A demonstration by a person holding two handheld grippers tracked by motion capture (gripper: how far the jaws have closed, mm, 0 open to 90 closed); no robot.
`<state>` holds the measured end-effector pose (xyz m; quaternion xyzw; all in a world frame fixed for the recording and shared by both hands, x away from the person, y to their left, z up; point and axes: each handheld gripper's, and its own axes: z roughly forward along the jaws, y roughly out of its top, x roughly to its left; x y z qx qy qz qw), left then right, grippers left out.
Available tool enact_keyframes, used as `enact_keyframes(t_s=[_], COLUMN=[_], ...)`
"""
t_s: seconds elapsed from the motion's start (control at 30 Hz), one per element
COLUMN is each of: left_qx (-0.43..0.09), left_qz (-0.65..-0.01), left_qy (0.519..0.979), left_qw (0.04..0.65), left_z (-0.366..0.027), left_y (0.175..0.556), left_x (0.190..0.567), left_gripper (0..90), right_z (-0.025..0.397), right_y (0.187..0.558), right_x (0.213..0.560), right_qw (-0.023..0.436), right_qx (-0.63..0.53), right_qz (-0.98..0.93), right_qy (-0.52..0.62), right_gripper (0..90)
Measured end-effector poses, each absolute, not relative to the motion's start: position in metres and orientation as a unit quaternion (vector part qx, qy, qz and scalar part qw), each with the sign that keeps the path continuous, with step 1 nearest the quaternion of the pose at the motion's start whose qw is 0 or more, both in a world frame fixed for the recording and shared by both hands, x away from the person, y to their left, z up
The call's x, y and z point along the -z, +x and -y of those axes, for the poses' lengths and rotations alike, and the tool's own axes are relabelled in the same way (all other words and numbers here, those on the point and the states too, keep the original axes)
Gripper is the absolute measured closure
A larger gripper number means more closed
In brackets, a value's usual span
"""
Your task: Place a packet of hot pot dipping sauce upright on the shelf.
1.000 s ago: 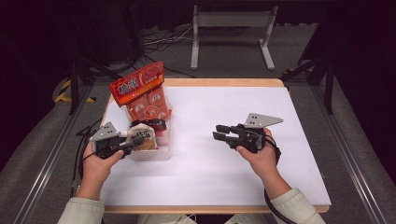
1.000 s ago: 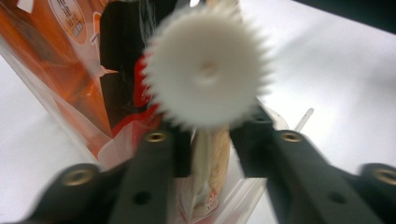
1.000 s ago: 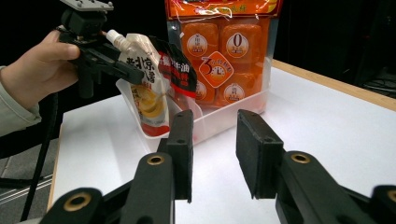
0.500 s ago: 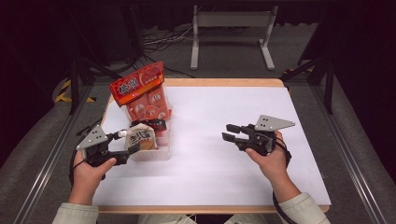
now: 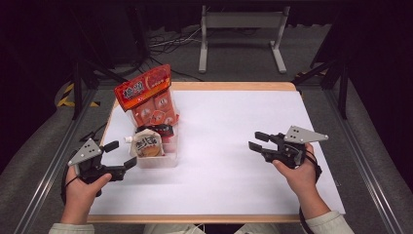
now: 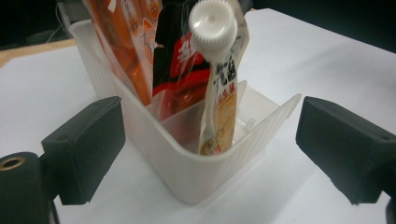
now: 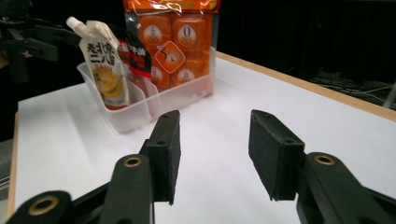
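Found the left gripper (image 5: 121, 154) with its two black pads spread wide and nothing between them, low over the table and just short of the near end of a clear, ribbed plastic bin (image 5: 160, 158). Seen along its jaws, stood one pad off to each side of that end wall, touching neither side.

Saw the right gripper (image 5: 256, 141) likewise parted and empty, well apart from the bin, pointing across toward it.

Placed the likely object of the work, a slim white-and-yellow spout pouch with a ridged white screw cap (image 5: 147, 145), upright in the bin's nearest compartment, leaning toward the left gripper, cap above the rim. Behind it, noted a red-and-black sachet (image 5: 163, 130) and a tall orange bag of individually wrapped snacks (image 5: 151, 102) rising from the far end. Noted a white tabletop (image 5: 229, 146) beneath all of it.

Judged the risks thus: might close on the bin's wall along with the pouch, given how low the pads sat. Could drag or tip the light bin on the smooth top with nothing bracing it, and topple the top-heavy orange bag. Might also lose a grip on the thin neck below the cap.
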<state>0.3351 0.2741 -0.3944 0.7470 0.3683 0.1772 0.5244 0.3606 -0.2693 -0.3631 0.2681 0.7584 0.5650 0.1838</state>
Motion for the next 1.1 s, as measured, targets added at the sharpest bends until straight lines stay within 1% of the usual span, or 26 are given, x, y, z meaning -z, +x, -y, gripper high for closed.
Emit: enact_keyframes(t_s=[0.1,0.37,0.63,0.83,0.93,1.1], left_qx=[-0.173,-0.164,-0.149,-0.147,-0.143,-0.140], left_qz=[-0.367,-0.364,-0.361,-0.364,-0.365,-0.366], left_qy=[0.753,0.763,0.770,0.774,0.775,0.774], left_qw=[0.518,0.508,0.504,0.498,0.496,0.498], left_z=[-0.275,-0.272,-0.268,-0.267,-0.267,-0.268], left_y=[0.336,0.342,0.346,0.349,0.350,0.350], left_x=[0.401,0.411,0.420,0.427,0.430,0.429], left_gripper=[8.0,4.8,2.2,2.7,2.7,2.9], right_z=[0.278,0.291,0.300,0.300,0.299,0.300], right_y=[0.358,0.353,0.358,0.363,0.363,0.363], right_x=[0.369,0.387,0.406,0.423,0.425,0.424], right_qw=[0.198,0.227,0.225,0.206,0.199,0.201], right_qx=[-0.560,-0.545,-0.528,-0.515,-0.516,-0.520], right_qz=[-0.755,-0.752,-0.755,-0.763,-0.762,-0.759], right_qy=[0.278,0.293,0.316,0.332,0.336,0.335], right_gripper=[51.5,49.0,47.3,46.8,46.6,45.9])
